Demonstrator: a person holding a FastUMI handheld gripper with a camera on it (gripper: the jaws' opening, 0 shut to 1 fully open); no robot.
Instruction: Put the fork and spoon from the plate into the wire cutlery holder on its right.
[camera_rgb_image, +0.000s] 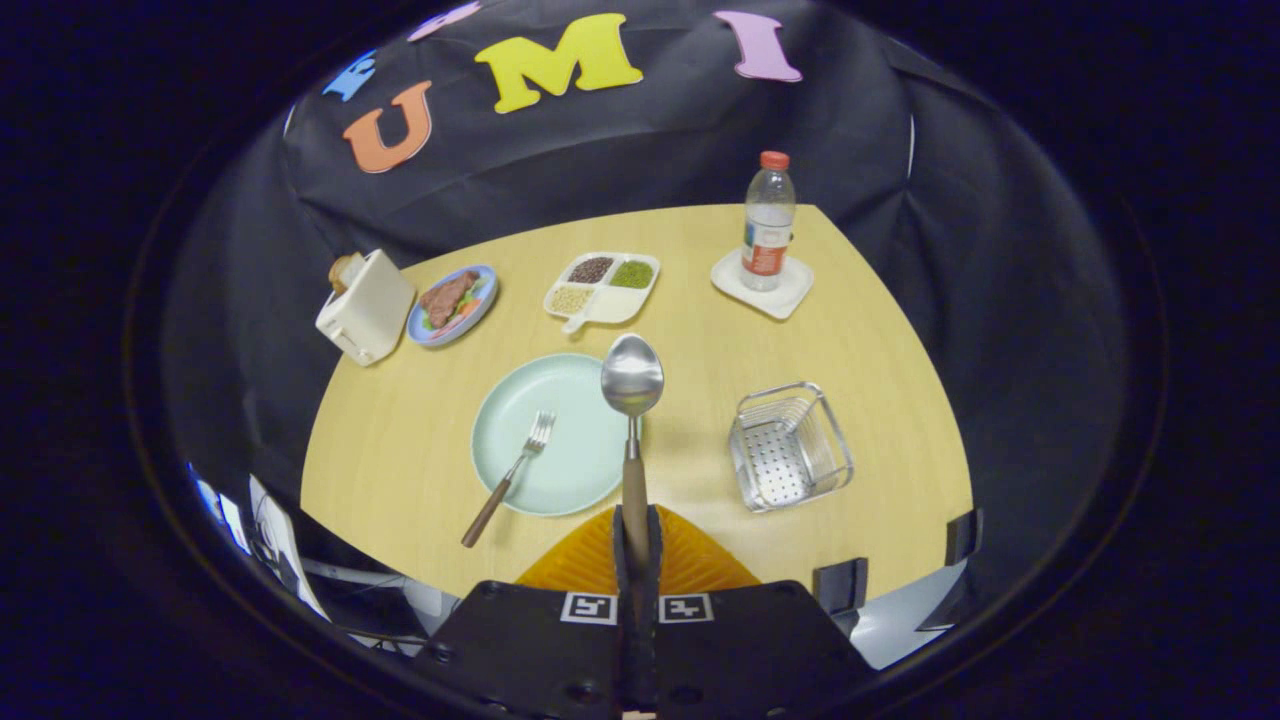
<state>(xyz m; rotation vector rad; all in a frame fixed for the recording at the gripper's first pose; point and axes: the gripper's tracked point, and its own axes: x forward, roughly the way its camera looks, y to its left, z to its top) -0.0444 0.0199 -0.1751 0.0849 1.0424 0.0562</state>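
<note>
Pinching the brown handle of the spoon, the tongs sit at the bottom centre of the frame with both fingers pressed against the handle. We see the spoon standing straight ahead of the fingers, its shiny bowl raised above the right rim of the pale green plate and clear of the tabletop. The fork lies on the plate to the left of the spoon, tines toward the plate's middle, its brown handle running down and left over the rim onto the wood. In the lower right of the frame, right of the plate and apart from it, we find the wire cutlery holder, tilted in our view and with a perforated floor. Farther back, in the upper middle, sits a white divided dish with grains. Left of it we note a blue plate with food and a cream toaster. At the upper right, a water bottle stands on a white square coaster.
</note>
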